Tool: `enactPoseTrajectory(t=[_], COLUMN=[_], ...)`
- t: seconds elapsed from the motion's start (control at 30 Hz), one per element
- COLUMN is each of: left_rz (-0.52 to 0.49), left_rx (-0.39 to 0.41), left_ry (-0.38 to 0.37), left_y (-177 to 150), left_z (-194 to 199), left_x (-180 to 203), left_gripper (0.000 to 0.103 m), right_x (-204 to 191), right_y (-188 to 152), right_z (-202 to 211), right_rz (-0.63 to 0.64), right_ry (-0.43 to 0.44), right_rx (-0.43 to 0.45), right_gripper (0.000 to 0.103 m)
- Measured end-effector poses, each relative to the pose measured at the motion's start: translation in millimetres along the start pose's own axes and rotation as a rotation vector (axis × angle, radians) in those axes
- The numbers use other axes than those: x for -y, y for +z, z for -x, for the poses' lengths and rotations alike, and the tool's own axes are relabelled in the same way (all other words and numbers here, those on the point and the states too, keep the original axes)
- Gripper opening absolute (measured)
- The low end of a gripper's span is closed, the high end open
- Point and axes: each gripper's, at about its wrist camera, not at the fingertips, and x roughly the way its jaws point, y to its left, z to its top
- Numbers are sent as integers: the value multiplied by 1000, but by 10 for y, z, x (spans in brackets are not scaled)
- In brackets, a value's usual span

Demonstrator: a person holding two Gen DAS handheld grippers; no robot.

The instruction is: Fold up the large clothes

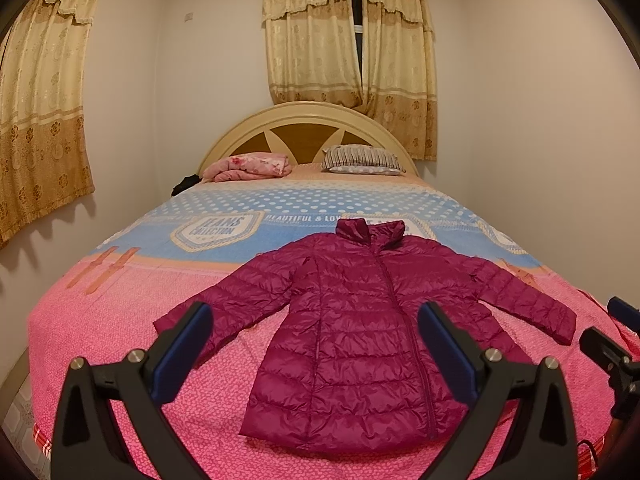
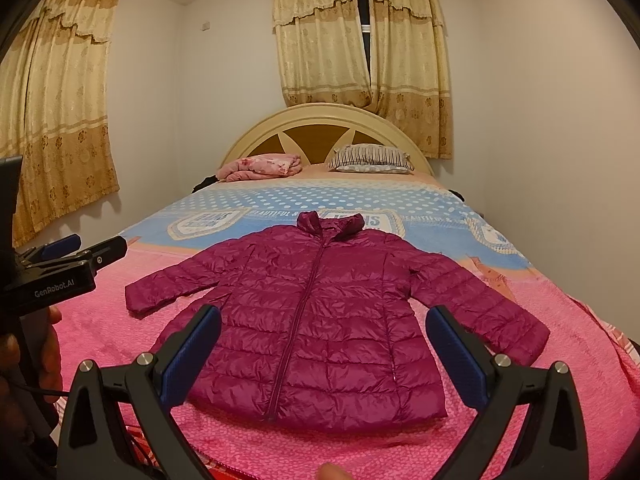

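A magenta quilted puffer jacket (image 1: 360, 320) lies flat and zipped on the bed, collar towards the headboard, both sleeves spread outward. It also shows in the right wrist view (image 2: 320, 312). My left gripper (image 1: 316, 320) is open and empty, held above the jacket's lower hem. My right gripper (image 2: 324, 324) is open and empty, also above the lower hem. The right gripper shows at the right edge of the left wrist view (image 1: 612, 344); the left gripper shows at the left edge of the right wrist view (image 2: 68, 260).
The bed (image 1: 120, 320) has a pink and blue cover. A folded pink blanket (image 1: 248, 166) and a striped pillow (image 1: 360, 160) lie by the headboard (image 1: 304, 120). Walls stand close on both sides, with curtains (image 1: 348, 40) behind.
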Motion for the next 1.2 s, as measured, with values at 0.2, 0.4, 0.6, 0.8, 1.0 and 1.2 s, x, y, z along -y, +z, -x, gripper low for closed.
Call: enactPoseTrajectory(t=[0.2, 0.4, 0.6, 0.8, 1.0, 1.2], left_rz=[0, 0, -43, -31, -80, -103], left_rx=[-19, -73, -136, -224, -244, -245], left_ry=[-38, -46, -42, -57, -65, -69], left_y=[-47, -109, -265, -464, -559, -549], left_z=[-170, -598, -1139, -1581, -1767, -1832], left_x=[41, 126, 294, 412, 612, 659], left_gripper=[103, 103, 103, 103, 103, 103], right_x=[146, 677, 1739, 2794, 3380, 3428], right_y=[-26, -120, -345, -679, -864, -928], right_z=[-123, -548, -1086, -1390, -1527, -1810], right_rz=[-41, -102, -314, -523, -599, -550], right_ry=[30, -83, -217, -377, -490, -431], right_rx=[-10, -49, -159, -237, -278, -347], right_gripper=[102, 102, 102, 102, 102, 40])
